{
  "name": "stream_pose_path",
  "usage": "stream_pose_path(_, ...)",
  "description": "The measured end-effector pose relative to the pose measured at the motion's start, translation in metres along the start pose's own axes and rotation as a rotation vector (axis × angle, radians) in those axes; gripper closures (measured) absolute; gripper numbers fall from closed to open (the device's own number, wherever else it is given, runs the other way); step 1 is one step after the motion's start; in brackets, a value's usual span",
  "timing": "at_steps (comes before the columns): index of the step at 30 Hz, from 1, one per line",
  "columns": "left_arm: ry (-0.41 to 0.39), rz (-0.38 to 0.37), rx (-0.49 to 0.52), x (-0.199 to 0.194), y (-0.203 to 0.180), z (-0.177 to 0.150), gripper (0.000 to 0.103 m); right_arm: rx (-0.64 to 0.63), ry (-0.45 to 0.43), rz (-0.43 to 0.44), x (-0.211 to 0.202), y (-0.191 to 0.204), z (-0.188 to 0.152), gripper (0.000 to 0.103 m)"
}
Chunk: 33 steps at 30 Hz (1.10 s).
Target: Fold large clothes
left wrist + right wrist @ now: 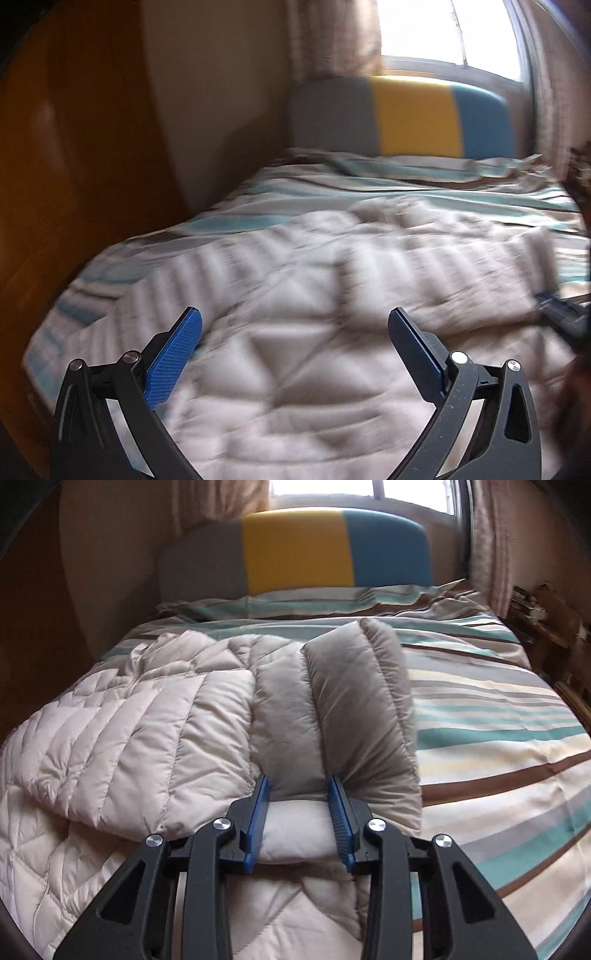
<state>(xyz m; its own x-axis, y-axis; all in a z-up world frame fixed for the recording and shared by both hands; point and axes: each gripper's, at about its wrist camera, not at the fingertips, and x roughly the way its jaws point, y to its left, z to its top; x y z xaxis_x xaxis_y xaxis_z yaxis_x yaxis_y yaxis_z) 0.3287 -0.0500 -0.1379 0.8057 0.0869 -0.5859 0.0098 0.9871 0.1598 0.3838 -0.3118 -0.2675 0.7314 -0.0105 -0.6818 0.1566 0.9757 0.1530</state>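
Between the blue pads of the right gripper [299,781] a padded fold of the beige quilted coat [147,720] is clamped, the coat lying across the striped bed's [498,738] near left part, while the left gripper [295,321] hangs spread and empty above it.

No readable text, labels, brands or numbers that I can find in either wrist view. Left wrist view is motion-blurred, so any small print there I cannot make out.
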Motion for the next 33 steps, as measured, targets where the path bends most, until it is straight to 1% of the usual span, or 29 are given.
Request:
stream_pose_path(3, 0.036, -0.043, 0.044, 0.029, -0.035, 0.012, 0.003, 0.003, -0.005, 0.0, -0.002, -0.002, -0.002, 0.07)
stream_pose_path(5, 0.075, -0.056, 0.078, 0.059, -0.059, 0.016, 0.003, 0.0, -0.004, -0.006, 0.0, 0.0, -0.002, 0.069)
stream_pose_path(7, 0.119, -0.051, 0.074, 0.087, -0.072, 0.015, 0.003, -0.003, -0.004, -0.013, -0.001, 0.0, -0.002, 0.069)
stream_pose_path(10, 0.174, -0.002, 0.037, 0.125, -0.074, 0.01, 0.003, -0.006, -0.005, -0.018, -0.004, 0.001, -0.003, 0.069)
stream_pose_path(12, 0.205, -0.001, 0.051, 0.148, -0.077, 0.002, 0.003, -0.007, -0.006, -0.019, -0.004, 0.002, -0.003, 0.069)
stream_pose_path(13, 0.21, -0.02, 0.061, 0.159, -0.076, -0.009, 0.003, -0.006, -0.007, -0.017, -0.004, 0.002, -0.003, 0.07)
stream_pose_path(15, 0.216, -0.062, 0.012, 0.164, -0.069, -0.015, 0.003, -0.002, -0.008, -0.013, -0.004, 0.001, -0.003, 0.07)
stream_pose_path(18, 0.219, -0.07, 0.005, 0.164, -0.068, -0.017, 0.003, 0.014, -0.017, -0.013, -0.011, -0.001, 0.0, 0.069)
stream_pose_path(20, 0.218, -0.068, 0.006, 0.164, -0.067, -0.017, 0.003, 0.054, -0.02, -0.014, -0.02, -0.005, 0.005, 0.069)
stream_pose_path(23, 0.212, -0.061, 0.012, 0.161, -0.068, -0.019, 0.003, 0.178, -0.063, 0.012, -0.036, -0.022, 0.026, 0.069)
stream_pose_path(25, 0.211, -0.061, 0.011, 0.16, -0.069, -0.019, 0.003, 0.194, -0.079, -0.008, -0.035, -0.026, 0.041, 0.068)
stream_pose_path(27, 0.211, -0.063, 0.009, 0.159, -0.069, -0.02, 0.003, 0.174, -0.082, -0.038, -0.022, -0.027, 0.058, 0.068)
stream_pose_path(29, 0.21, -0.063, 0.009, 0.161, -0.069, -0.016, 0.003, 0.156, -0.082, -0.065, -0.009, -0.027, 0.066, 0.069)
stream_pose_path(31, 0.208, -0.062, 0.008, 0.16, -0.071, -0.017, 0.003, 0.144, -0.069, -0.09, 0.009, -0.029, 0.068, 0.069)
stream_pose_path(33, 0.207, -0.061, 0.009, 0.161, -0.07, -0.017, 0.003, 0.148, -0.037, -0.117, 0.028, -0.035, 0.064, 0.07)
